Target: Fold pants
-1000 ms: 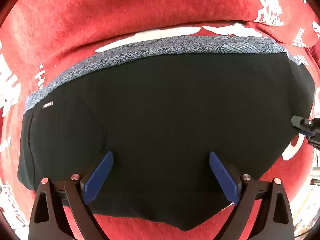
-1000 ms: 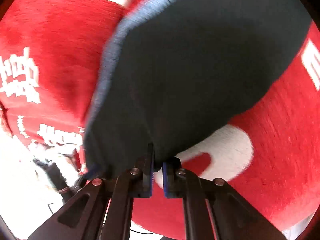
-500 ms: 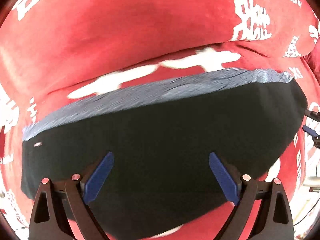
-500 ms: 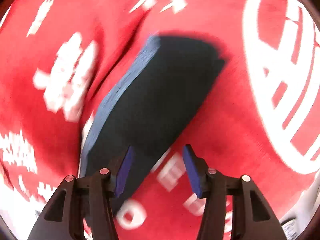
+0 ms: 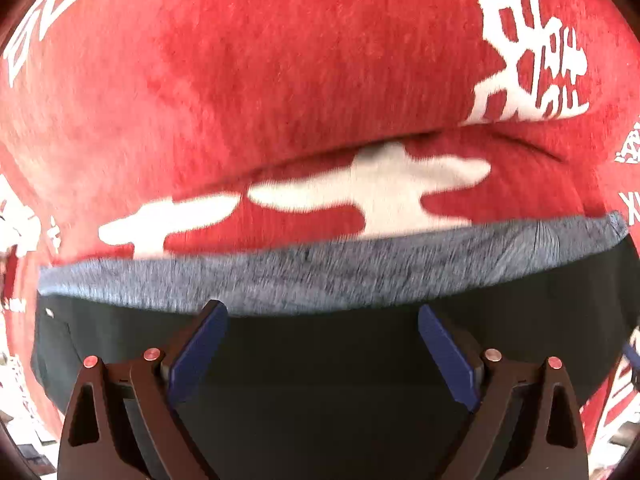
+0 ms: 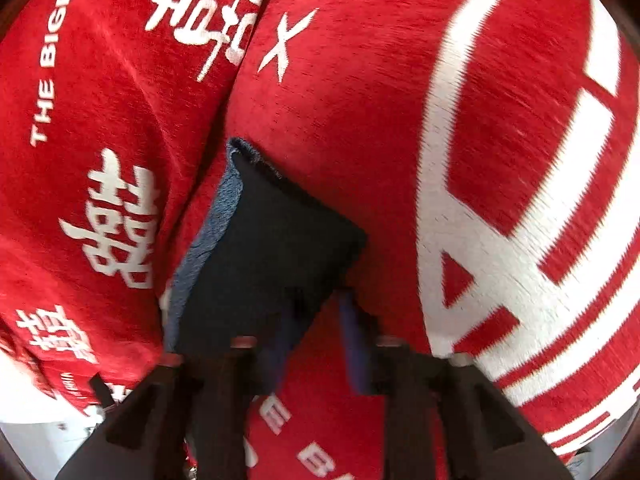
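Observation:
The pants (image 5: 328, 360) are black with a grey-blue waistband (image 5: 328, 276) and lie folded flat on the red blanket. In the left wrist view they fill the lower half of the frame. My left gripper (image 5: 322, 344) is open and empty, its blue pads (image 5: 196, 348) hovering over the black cloth just below the waistband. In the right wrist view the pants (image 6: 264, 256) show as a dark folded block. My right gripper (image 6: 316, 340) is open and empty at the block's near right corner.
A red blanket (image 5: 280, 100) with white characters and letters covers the whole surface, with a fold line above the pants. It also shows in the right wrist view (image 6: 360, 120), bearing a large white ring pattern. A pale floor edge shows at the lower left.
My right gripper has let go of the pants' edge, opened and drawn back. My left gripper has stayed open and pulled back, so the waistband sits lower in its view.

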